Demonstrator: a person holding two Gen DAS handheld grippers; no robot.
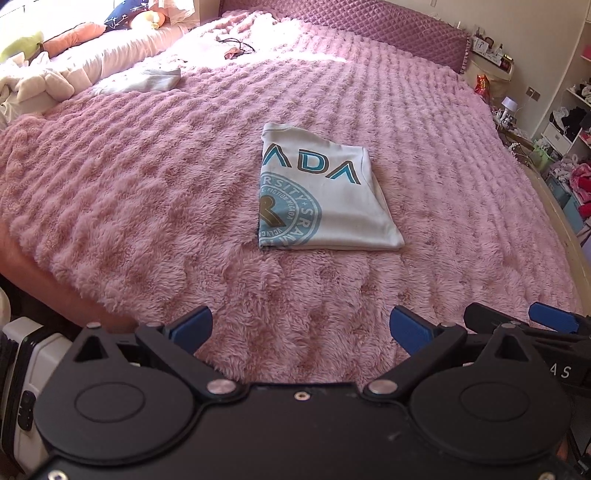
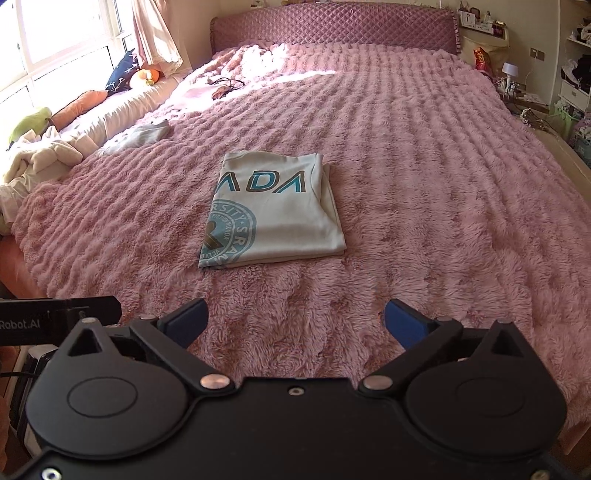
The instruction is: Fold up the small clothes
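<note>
1. The folded T-shirt (image 1: pixel 321 192) lies mid-blanket (image 1: pixel 147 206), printed "ADA", seal lettering partly legible.
2. The left gripper (image 1: pixel 301 328) hovers spread, empty.
3. The right gripper (image 2: pixel 295 319), likewise spread, holds nothing.

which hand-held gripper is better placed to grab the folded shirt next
Left, marginally. The folded shirt sits almost straight ahead of the left hand-held gripper, but left of centre for the right hand-held gripper. Both are open and well short of it.

A home bedroom: pink fluffy bed (image 2: pixel 424 184), quilted headboard (image 2: pixel 332 26), cluttered shelves (image 1: pixel 569 122).
</note>
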